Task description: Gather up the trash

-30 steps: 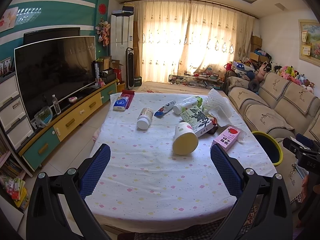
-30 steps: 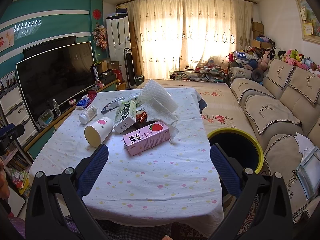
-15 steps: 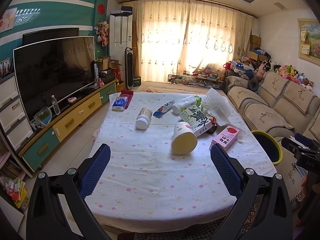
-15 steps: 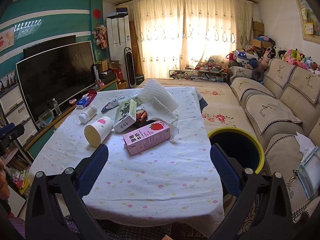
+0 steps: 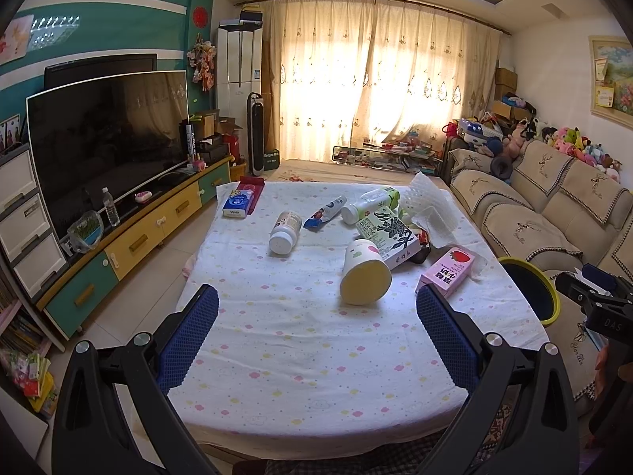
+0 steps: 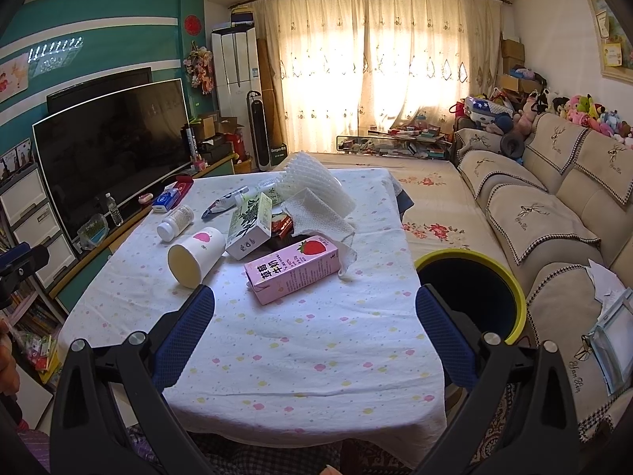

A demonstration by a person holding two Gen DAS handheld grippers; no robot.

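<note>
Trash lies on the table's dotted white cloth (image 5: pixel 300 360): a tipped paper cup (image 5: pixel 364 273), a pink strawberry milk carton (image 5: pixel 449 271), a green-leaf box (image 5: pixel 389 235), a white pill bottle (image 5: pixel 285 226), a tube (image 5: pixel 326 211), a green drink bottle (image 5: pixel 370 200) and white foam wrap (image 5: pixel 429 208). The carton (image 6: pixel 294 269) and the cup (image 6: pixel 196 253) also show in the right wrist view. A yellow-rimmed bin (image 6: pixel 474 289) stands right of the table. My left gripper (image 5: pixel 316 336) and right gripper (image 6: pixel 314 336) are open and empty, near the table's front edge.
A tissue pack (image 5: pixel 238 202) and a red box (image 5: pixel 250 186) sit at the table's far left corner. A TV (image 5: pixel 107 142) on a low cabinet (image 5: pixel 130 245) runs along the left. A sofa (image 6: pixel 554 213) lines the right, behind the bin.
</note>
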